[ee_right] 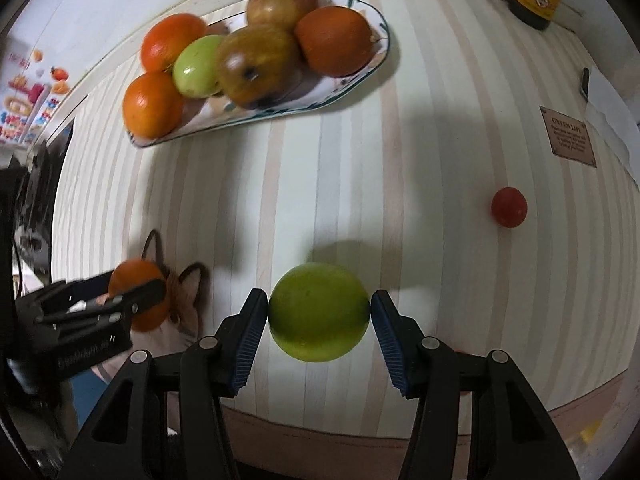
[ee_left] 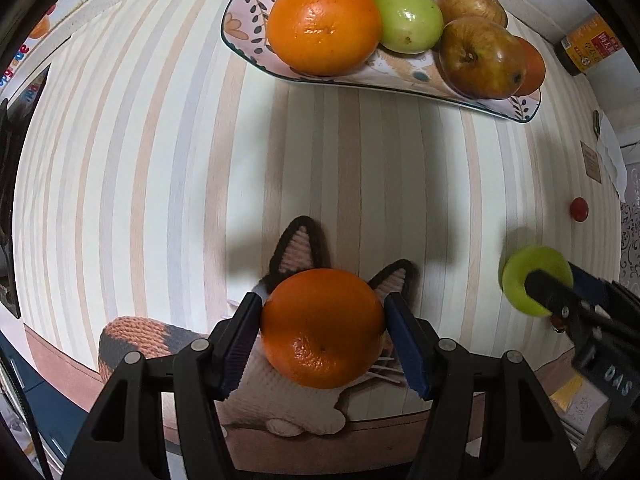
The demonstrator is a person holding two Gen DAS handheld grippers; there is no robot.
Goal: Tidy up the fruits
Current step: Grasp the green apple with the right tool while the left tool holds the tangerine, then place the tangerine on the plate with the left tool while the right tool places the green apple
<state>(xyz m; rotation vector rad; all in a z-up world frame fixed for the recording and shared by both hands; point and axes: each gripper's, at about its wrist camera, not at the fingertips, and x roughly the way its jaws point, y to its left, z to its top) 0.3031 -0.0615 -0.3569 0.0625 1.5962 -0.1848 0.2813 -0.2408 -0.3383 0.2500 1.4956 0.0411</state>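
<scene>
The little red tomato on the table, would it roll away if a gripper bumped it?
Probably. The tomato looks round and sits alone on the flat table, nothing blocking it. Its skin looks smooth, so likely slippery, and maybe squashable.

The table (ee_left: 160, 160) is striped cream, beige and pale grey. The plate (ee_left: 244, 20) is pink with dark leaf prints and a teal rim (holding orange, green and brownish-red fruit). One orange (ee_left: 322, 328) sits between blue ribbed pads (ee_left: 240, 344); a green apple (ee_right: 318, 312) likewise.

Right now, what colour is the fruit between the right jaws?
Yellow-green; the green fruit shows best in the right wrist view.
</scene>
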